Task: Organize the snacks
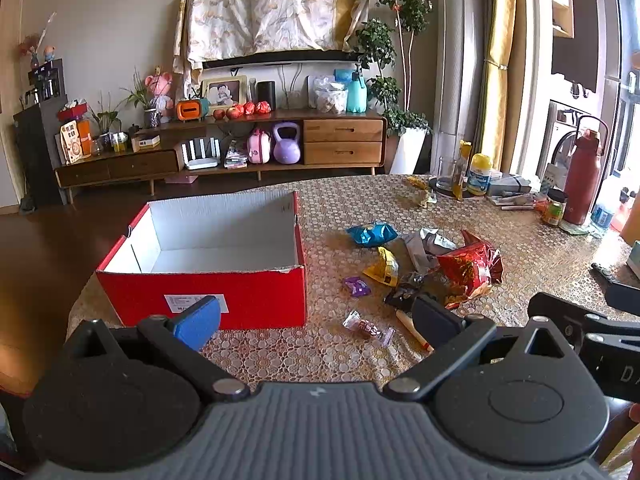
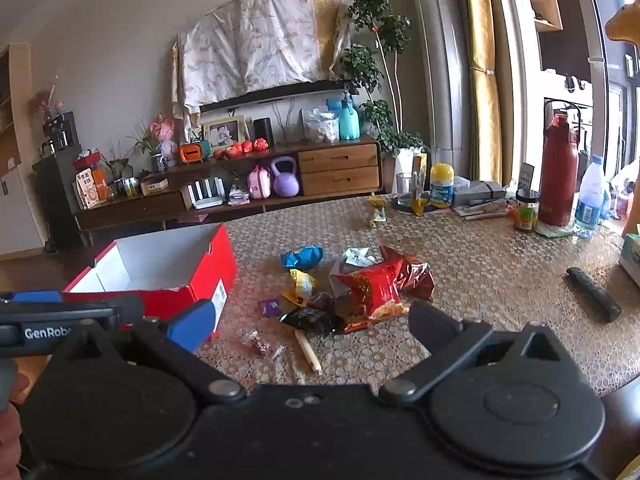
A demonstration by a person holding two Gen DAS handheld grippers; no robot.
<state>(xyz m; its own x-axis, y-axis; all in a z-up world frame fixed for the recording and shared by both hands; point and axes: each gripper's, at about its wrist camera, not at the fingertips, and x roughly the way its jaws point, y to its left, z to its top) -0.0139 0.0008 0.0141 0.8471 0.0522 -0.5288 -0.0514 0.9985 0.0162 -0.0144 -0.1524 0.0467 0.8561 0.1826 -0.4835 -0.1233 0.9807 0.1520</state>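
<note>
Red box point(image 1: 208, 296) sits empty at the desk's left edge; snacks point(image 1: 424, 264) lie mid-desk. Both the left gripper point(image 1: 316, 320) and right gripper point(image 2: 304, 328) gape empty (crinkly bags may slip).

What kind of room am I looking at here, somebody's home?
Most likely a home living room. A long wooden media cabinet along the far wall holds a framed photo, toys and plants. In front, a table with a patterned cloth carries scattered snack packets and an open red box.
</note>
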